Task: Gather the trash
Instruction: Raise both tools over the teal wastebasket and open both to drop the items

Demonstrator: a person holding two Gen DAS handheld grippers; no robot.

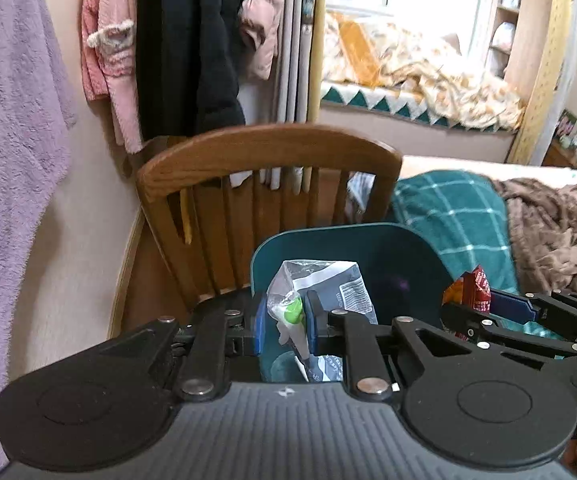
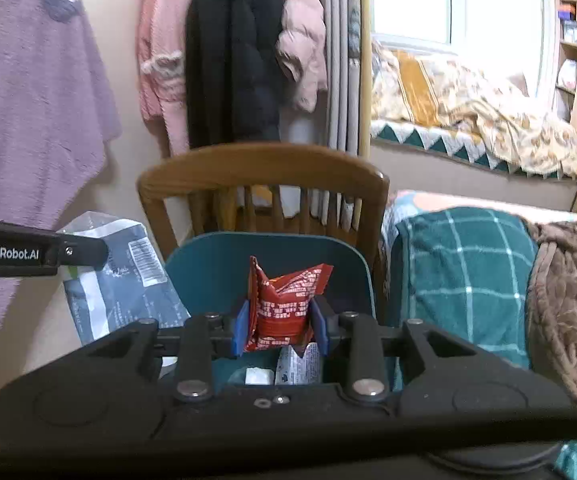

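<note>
Looking from the left, I saw a purple fleece garment (image 1: 12, 128) on the wall, then pink and black coats (image 1: 184, 48) above a wooden chair (image 1: 268, 152). My left claw (image 1: 282, 320) was clamped narrow on a clear-and-grey plastic wrapper (image 1: 328, 280) with a green bit inside, held over the teal trash bin (image 1: 388, 248). Just beside it, my right claw (image 2: 278, 328) pinched a crumpled red snack wrapper (image 2: 288, 300) above the same bin, where white scraps (image 2: 296, 368) lay inside. Farther right lay a teal checked blanket (image 2: 464, 272) on the bed.
</note>
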